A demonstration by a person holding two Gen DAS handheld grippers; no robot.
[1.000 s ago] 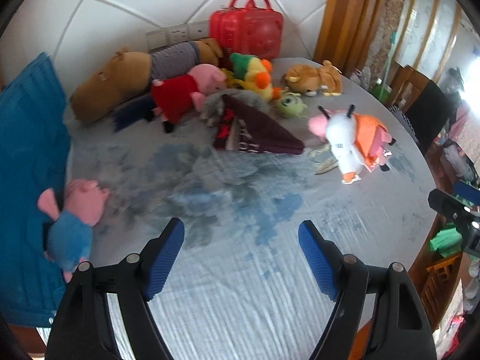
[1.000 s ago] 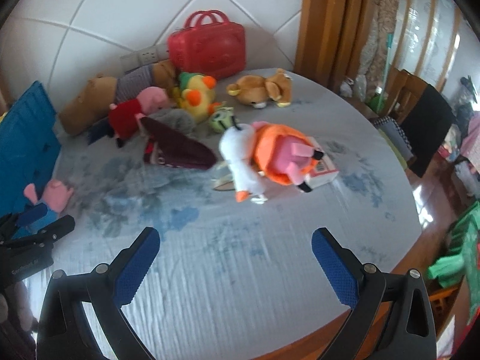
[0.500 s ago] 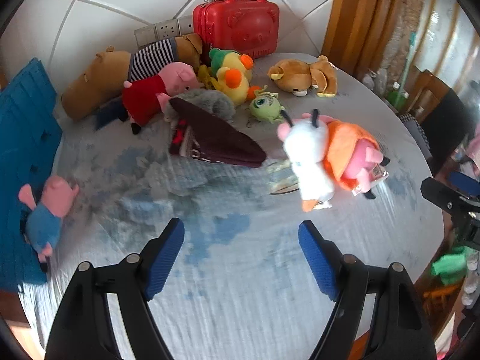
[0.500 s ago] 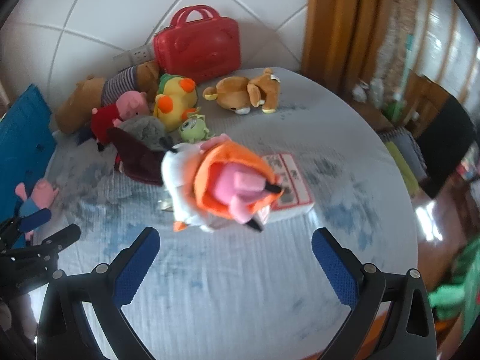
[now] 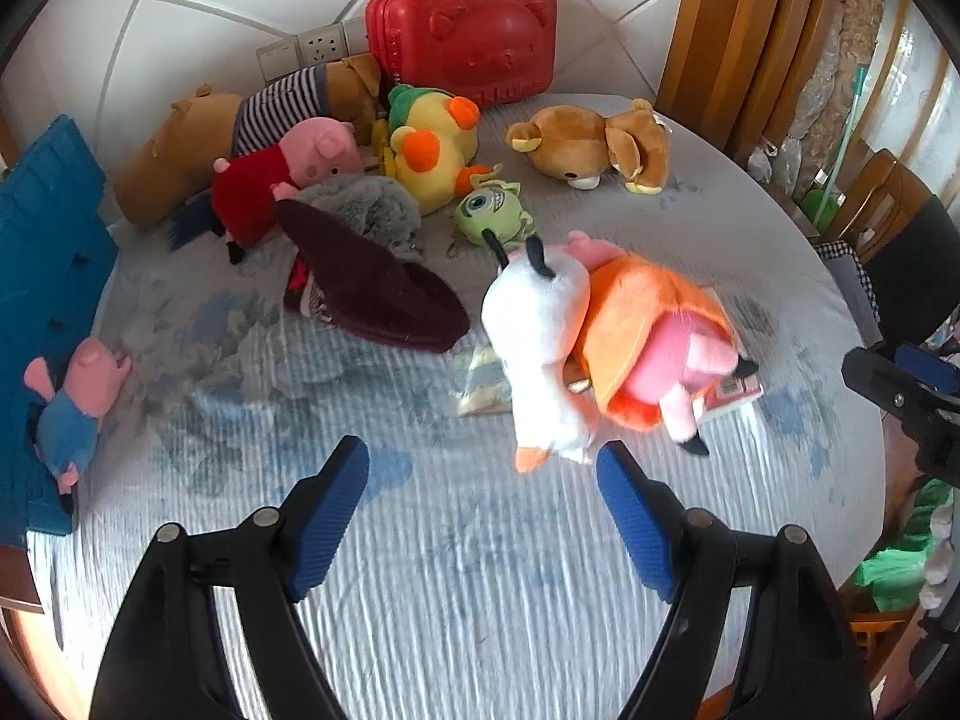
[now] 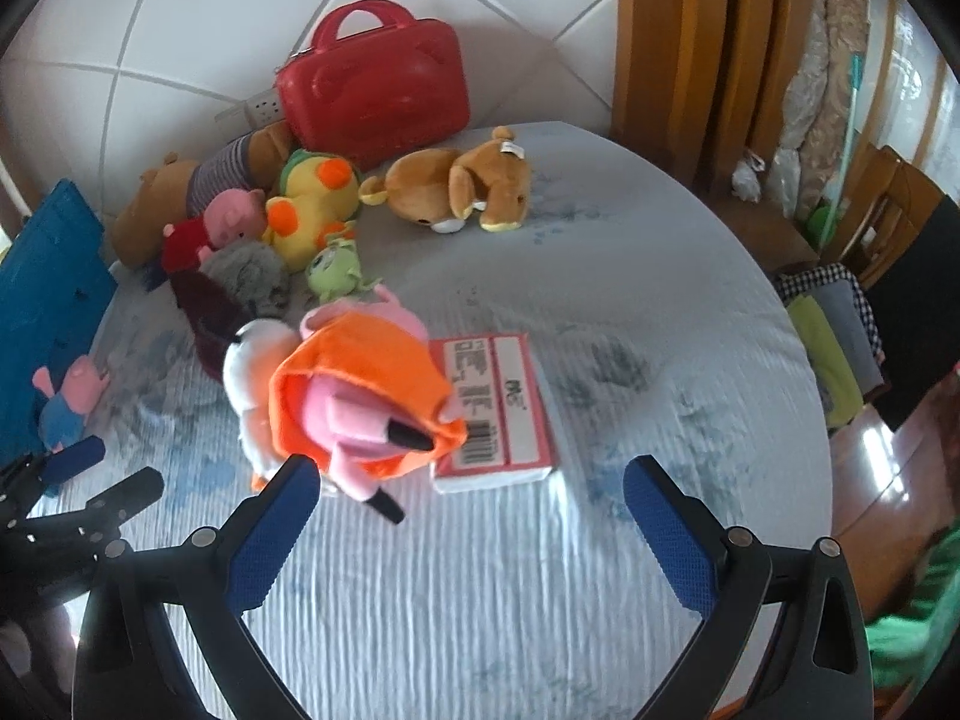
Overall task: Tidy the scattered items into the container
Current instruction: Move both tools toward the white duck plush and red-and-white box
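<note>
Several plush toys lie on a round table with a pale cloth [image 5: 480, 570]. A white plush [image 5: 537, 330] and a pink pig in an orange dress [image 5: 654, 348] lie just beyond my left gripper [image 5: 483, 486], which is open and empty. In the right wrist view the same pig [image 6: 360, 396] lies at the left fingertip of my right gripper [image 6: 465, 507], also open and empty. A red-and-white box [image 6: 498, 408] lies right of the pig. A red case [image 5: 462, 42] stands closed at the wall. A blue crate [image 5: 42, 300] stands at the left edge.
Farther back lie a brown bear [image 5: 591, 147], a yellow duck [image 5: 429, 150], a green one-eyed toy [image 5: 489, 216], a red-dressed pig [image 5: 282, 174], a striped brown plush [image 5: 240, 132] and a maroon hat [image 5: 372, 288]. A blue-clad pig [image 5: 75, 402] leans on the crate. Chairs [image 6: 888, 252] stand right.
Both grippers have moved right across the table and closer to the white plush and the orange-dressed pig, which now lie right at the fingertips. Both sets of jaws stayed open.
</note>
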